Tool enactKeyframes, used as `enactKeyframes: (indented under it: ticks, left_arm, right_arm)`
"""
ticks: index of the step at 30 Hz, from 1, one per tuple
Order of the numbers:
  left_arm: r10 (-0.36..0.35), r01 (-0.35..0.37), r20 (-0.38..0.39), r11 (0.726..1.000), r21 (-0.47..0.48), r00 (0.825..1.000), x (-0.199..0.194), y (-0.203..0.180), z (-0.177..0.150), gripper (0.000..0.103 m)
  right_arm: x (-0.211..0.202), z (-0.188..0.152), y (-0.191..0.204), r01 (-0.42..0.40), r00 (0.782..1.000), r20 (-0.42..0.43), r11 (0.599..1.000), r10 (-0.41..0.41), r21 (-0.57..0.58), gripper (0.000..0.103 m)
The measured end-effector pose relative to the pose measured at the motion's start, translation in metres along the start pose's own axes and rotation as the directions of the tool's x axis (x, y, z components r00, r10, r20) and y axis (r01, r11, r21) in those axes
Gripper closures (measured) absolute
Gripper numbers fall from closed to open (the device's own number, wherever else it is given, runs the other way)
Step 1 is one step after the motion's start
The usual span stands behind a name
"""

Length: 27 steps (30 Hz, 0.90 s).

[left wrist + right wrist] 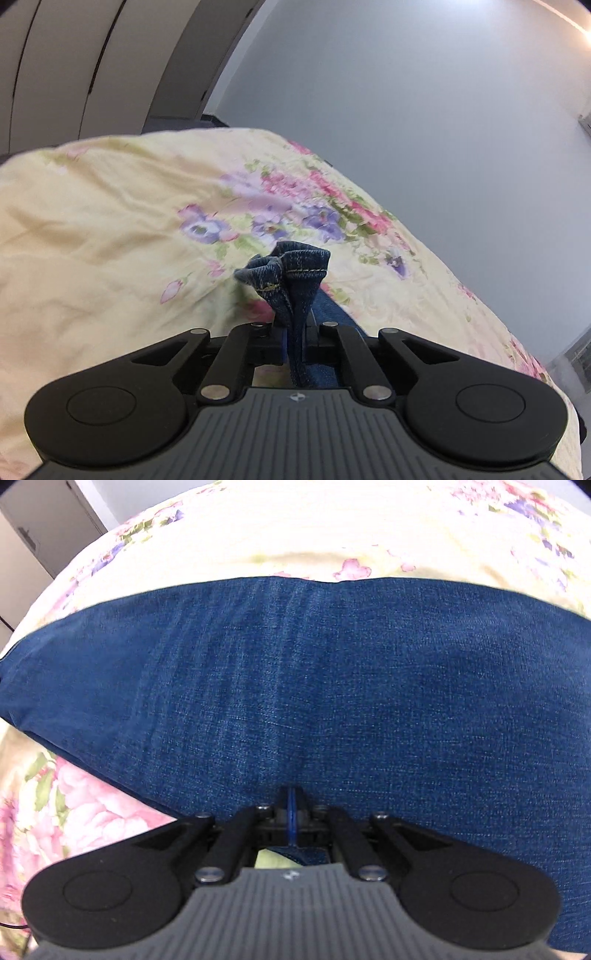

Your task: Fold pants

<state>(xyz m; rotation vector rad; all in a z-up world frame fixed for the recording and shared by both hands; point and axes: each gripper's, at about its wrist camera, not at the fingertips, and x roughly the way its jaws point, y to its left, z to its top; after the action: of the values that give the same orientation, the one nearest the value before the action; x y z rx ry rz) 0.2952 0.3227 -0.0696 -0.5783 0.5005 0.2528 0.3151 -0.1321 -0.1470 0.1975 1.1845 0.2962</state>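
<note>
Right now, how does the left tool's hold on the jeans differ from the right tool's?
The left tool pinches a bunched hem of the jeans, lifted off the floral bedspread; the right tool is shut at the near edge of a flat denim panel lying on the bedspread. The left shows yellow stitching; the right shows plain cloth. Both tools are closed.

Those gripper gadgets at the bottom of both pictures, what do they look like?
The left gripper and right gripper look alike: a grey ribbed body with a small pale emblem, two round black discs at the sides, black link arms joined by silver rivets, and blue pads between the narrow fingers. No cables or sleeves show.
</note>
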Motion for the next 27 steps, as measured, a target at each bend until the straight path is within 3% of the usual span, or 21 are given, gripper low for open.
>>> enactKeyframes:
  ticks: [2, 5, 9, 12, 16, 19, 21, 23, 24, 25, 27]
  left_arm:
    - [-0.011, 0.007, 0.036, 0.995, 0.102, 0.999, -0.017, -0.037, 0.003, 0.097]
    - [-0.044, 0.02, 0.087, 0.965, 0.26, 0.995, -0.042, -0.105, -0.002, 0.097]
    - [-0.131, 0.062, 0.117, 0.883, 0.465, 0.984, -0.071, -0.204, -0.03, 0.097]
    - [-0.197, 0.1, 0.097, 0.791, 0.603, 0.976, -0.085, -0.273, -0.067, 0.097]
    - [-0.238, 0.146, 0.008, 0.621, 0.77, 0.971, -0.083, -0.345, -0.155, 0.097]
    - [-0.194, 0.166, -0.084, 0.458, 0.873, 0.977, -0.066, -0.37, -0.245, 0.097]
    - [-0.135, 0.207, -0.168, 0.377, 0.903, 0.977, -0.053, -0.37, -0.299, 0.097]
    - [-0.078, 0.23, -0.216, 0.323, 0.918, 0.973, -0.044, -0.359, -0.338, 0.097]
    - [-0.066, 0.23, -0.22, 0.303, 0.925, 0.973, -0.042, -0.351, -0.35, 0.097]
    - [-0.049, 0.231, -0.227, 0.3, 0.926, 0.973, -0.042, -0.343, -0.358, 0.096]
    - [-0.034, 0.264, -0.27, 0.351, 0.898, 0.962, -0.039, -0.334, -0.355, 0.095]
  right_arm:
    - [-0.014, 0.002, -0.009, -0.032, 0.999, 0.021, 0.999, 0.031, 0.031, 0.103]
    - [-0.042, 0.0, -0.025, -0.044, 0.997, 0.069, 0.999, 0.042, 0.03, 0.103]
    - [-0.078, -0.009, -0.063, -0.052, 0.994, 0.101, 0.996, 0.045, 0.072, 0.103]
    - [-0.102, -0.019, -0.096, -0.065, 0.99, 0.134, 0.991, 0.049, 0.118, 0.103]
    - [-0.128, -0.037, -0.137, -0.088, 0.982, 0.181, 0.98, 0.054, 0.181, 0.103]
    - [-0.14, -0.055, -0.16, -0.113, 0.978, 0.195, 0.966, 0.068, 0.231, 0.103]
    - [-0.14, -0.066, -0.172, -0.137, 0.978, 0.191, 0.957, 0.089, 0.256, 0.103]
    - [-0.142, -0.082, -0.186, -0.154, 0.978, 0.18, 0.95, 0.107, 0.273, 0.103]
    - [-0.141, -0.087, -0.188, -0.163, 0.978, 0.174, 0.947, 0.118, 0.276, 0.103]
    - [-0.136, -0.091, -0.187, -0.177, 0.977, 0.169, 0.944, 0.133, 0.278, 0.103]
    - [-0.135, -0.1, -0.188, -0.199, 0.973, 0.172, 0.942, 0.156, 0.271, 0.103]
